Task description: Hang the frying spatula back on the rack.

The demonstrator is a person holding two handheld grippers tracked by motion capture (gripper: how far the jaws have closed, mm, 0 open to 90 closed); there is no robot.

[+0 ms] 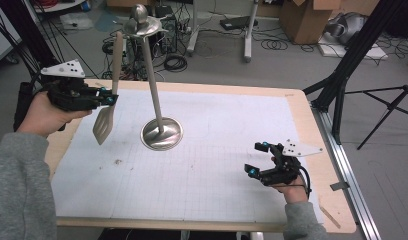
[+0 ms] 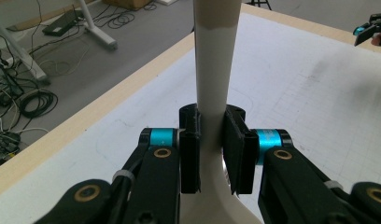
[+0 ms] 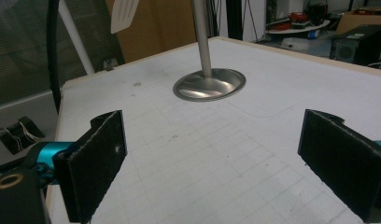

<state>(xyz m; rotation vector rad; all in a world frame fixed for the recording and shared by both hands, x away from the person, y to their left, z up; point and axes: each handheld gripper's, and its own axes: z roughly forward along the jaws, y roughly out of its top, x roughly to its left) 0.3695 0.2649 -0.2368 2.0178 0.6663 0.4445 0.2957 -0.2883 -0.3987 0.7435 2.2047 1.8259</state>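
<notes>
High view: I've got the left gripper (image 1: 110, 99) up over the table's (image 1: 302, 107) left edge, clamped on the handle of a beige spatula (image 1: 108, 102).
Spatula: hanging blade-down in the air, handle pointing up and away from me, a bit left of the stand (image 1: 161, 131). Blade is off the white mat (image 1: 202, 170), not touching it.
Left gripper view: both pads squeezed flat on the spatula handle (image 2: 212, 74), one each side, so yeah, solid grip.
Stand: round metal base on the mat, thin pole tilting up to a hooked top near the spatula's handle end. Can't tell from here if the handle touches that top.
Right gripper (image 1: 258, 159): sitting low at the table's near right corner, well apart from the stand.
Right gripper view: pads (image 3: 97, 154) spread wide with just bare mat between them; stand base (image 3: 209, 85) straight ahead, spatula blade (image 3: 123, 14) peeking in at the top left.
</notes>
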